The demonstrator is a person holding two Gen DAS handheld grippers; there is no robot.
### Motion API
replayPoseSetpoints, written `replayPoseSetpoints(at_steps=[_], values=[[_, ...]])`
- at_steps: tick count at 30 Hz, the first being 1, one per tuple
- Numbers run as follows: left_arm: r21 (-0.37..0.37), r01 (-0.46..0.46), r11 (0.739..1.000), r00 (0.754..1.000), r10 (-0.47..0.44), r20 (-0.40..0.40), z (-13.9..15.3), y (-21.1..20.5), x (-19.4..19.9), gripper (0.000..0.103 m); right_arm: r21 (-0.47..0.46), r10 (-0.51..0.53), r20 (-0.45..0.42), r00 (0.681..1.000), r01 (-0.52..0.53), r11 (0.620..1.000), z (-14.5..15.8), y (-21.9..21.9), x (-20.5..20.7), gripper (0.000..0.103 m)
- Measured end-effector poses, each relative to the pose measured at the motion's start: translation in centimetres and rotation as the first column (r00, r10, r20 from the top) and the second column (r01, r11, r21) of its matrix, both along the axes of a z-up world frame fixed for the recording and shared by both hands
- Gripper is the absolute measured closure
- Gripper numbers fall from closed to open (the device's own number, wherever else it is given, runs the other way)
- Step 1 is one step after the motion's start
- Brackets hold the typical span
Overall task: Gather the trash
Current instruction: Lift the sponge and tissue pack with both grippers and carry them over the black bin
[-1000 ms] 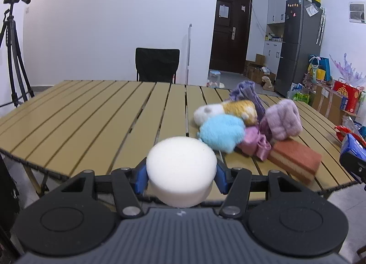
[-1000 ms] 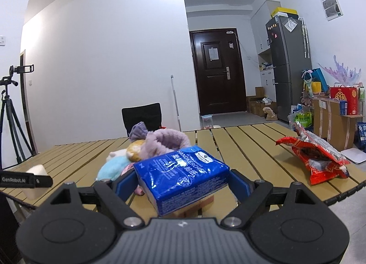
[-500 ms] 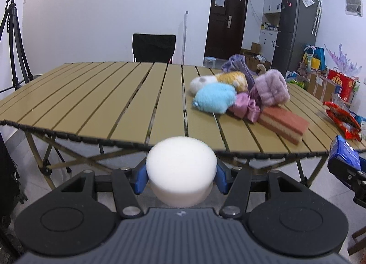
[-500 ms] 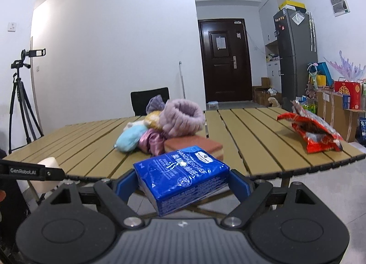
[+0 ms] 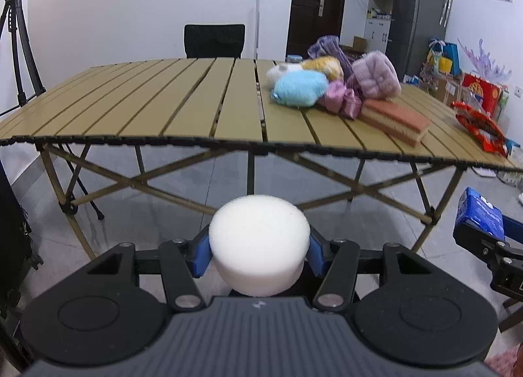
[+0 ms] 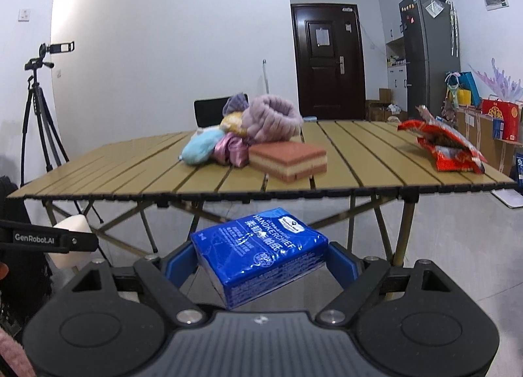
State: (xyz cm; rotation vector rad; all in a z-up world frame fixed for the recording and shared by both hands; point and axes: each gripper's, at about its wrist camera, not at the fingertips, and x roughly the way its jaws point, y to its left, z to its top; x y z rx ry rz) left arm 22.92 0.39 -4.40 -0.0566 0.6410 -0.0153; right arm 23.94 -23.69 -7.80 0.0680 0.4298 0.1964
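Observation:
My left gripper (image 5: 259, 251) is shut on a round white foam puck (image 5: 259, 246), held below and in front of the slatted wooden table (image 5: 163, 109). My right gripper (image 6: 260, 257) is shut on a blue tissue pack (image 6: 260, 251), also below the table's front edge. The tissue pack (image 5: 479, 215) shows at the right edge of the left wrist view, and the foam puck (image 6: 70, 239) at the left edge of the right wrist view. A red snack wrapper (image 6: 441, 145) lies on the table's right side.
A heap of plush toys (image 5: 327, 82) and a brown sponge block (image 5: 395, 120) sit on the table. Folding table legs (image 5: 137, 177) cross underneath. A tripod (image 5: 16, 33) stands left, a black chair (image 5: 214, 40) behind, a fridge (image 5: 418, 14) and boxes right.
Both grippers have pulled back from the table and sunk below its front edge, each still holding its item. The table top now sits higher and farther in both views.

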Motion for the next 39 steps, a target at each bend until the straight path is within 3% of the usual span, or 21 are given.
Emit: replayPoseSetpoints(at_steps=[19, 39], values=[[0.070, 0.047, 0.996, 0.991, -0.037, -0.131, -4.8, -0.4, -2.8, 0.045, -0.067, -0.036, -0.120, 0.992, 0.028, 0.997, -4.2, -0.9, -2.7, 0.018], [0.049, 0.081, 0.996, 0.960, -0.064, -0.273, -7.7, -3.2, 1.2, 0.045, -0.056, -0.168, -0.203, 0.965, 0.160, 0.985, -7.6, -5.4, -1.5, 0.018]])
